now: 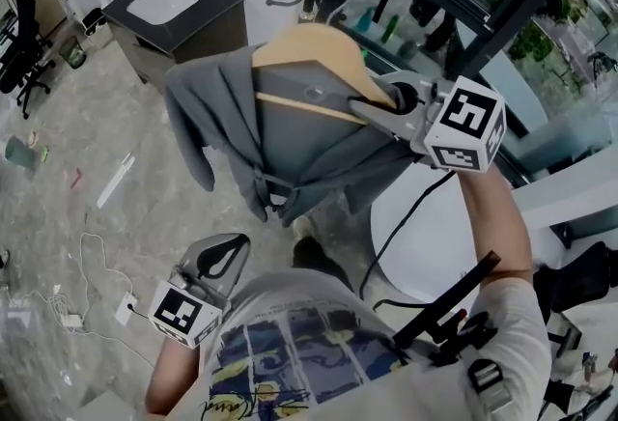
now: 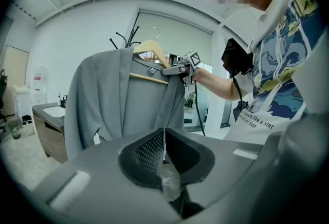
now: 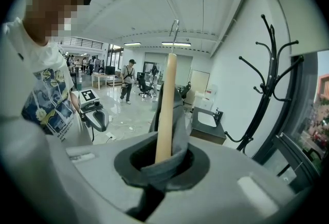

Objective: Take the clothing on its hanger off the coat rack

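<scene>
We hold the wooden hanger (image 1: pixel 319 47) in our right tongs (image 1: pixel 365 110). The tongs are closed down tight on one shoulder end of it, with a fold of the grey garment (image 1: pixel 290 134) caught in the same bite. In the right gripper view the pale wood of the hanger (image 3: pixel 165 110) rises straight up out of the right tongs (image 3: pixel 162 164), and the grey cloth (image 3: pixel 180 125) is wrapped round it between the two pads.

The garment hangs on the hanger out in front of us, up at the end of our raised right arm. Its collar lies open and its sleeves droop towards the floor. The hanger's metal hook (image 3: pixel 175 30) stands free in the air, touching nothing. The black coat rack (image 3: pixel 267 74) stands well apart to the right in that view, beside the window, with its branches bare. So the clothing is off the rack and is carried only by the right tongs.

Our left tongs (image 1: pixel 220 260) sit low, close to our body, below the hem of the garment and apart from it. In the left gripper view the left tongs (image 2: pixel 164 153) have their pads drawn together to a thin seam and grip nothing. The garment (image 2: pixel 103 99) and hanger (image 2: pixel 151 48) hang ahead of them and higher up, not touching them. The right tongs show there on the hanger's far shoulder.

Beyond the garment a dark cabinet with a white sink (image 1: pixel 183 9) stands against the wall.
</scene>
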A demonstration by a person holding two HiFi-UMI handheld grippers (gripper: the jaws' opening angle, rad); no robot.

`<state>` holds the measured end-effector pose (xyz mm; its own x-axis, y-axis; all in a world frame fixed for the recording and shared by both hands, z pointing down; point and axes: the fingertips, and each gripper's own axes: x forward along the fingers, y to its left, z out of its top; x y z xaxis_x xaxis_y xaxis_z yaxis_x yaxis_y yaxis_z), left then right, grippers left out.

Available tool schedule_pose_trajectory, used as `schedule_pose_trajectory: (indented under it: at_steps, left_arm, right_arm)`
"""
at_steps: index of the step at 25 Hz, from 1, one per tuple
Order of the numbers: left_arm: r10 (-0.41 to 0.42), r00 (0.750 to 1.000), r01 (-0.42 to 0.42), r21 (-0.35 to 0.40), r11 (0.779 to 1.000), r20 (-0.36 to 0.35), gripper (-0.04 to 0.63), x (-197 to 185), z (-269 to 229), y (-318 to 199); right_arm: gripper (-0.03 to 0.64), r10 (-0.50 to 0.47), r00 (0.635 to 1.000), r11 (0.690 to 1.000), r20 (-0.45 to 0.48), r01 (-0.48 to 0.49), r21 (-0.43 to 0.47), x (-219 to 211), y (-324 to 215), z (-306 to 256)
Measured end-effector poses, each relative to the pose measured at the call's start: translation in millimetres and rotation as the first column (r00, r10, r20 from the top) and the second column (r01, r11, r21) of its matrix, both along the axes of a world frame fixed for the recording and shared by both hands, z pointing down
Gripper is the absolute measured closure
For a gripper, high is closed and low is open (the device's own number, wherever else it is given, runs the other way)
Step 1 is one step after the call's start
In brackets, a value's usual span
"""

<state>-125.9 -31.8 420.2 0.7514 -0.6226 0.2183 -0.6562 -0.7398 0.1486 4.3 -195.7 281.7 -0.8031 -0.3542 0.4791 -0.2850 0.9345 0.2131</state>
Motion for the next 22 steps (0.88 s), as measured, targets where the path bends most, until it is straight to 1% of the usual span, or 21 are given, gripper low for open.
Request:
schedule_pose_trajectory:
  at_steps: [6, 18, 22]
  left_arm:
    - [0.009, 1.0, -0.009, 0.002, 1.0, -0.006, 0.578, -6.3, 9.9, 14.7]
    - [-0.003, 1.0, 0.003, -0.003, 1.0, -0.013, 0.579, -12.8, 5.9, 19.8]
    - [-0.007, 1.0, 0.007, 0.0, 1.0, -0.02, 0.579, -22.8, 16.5, 22.4]
  right_arm:
    - [0.609, 0.002, 1.0, 1.0, 0.005, -0.002, -0.012, -5.6, 29.5, 10.5]
    - [0.609, -0.008, 1.0, 1.0, 0.0, 0.008, -0.027, -13.5, 57.6, 21.8]
    - [0.609, -0.011, 1.0, 0.999, -0.005, 0.011, -0.031, -23.3, 66.7, 37.5]
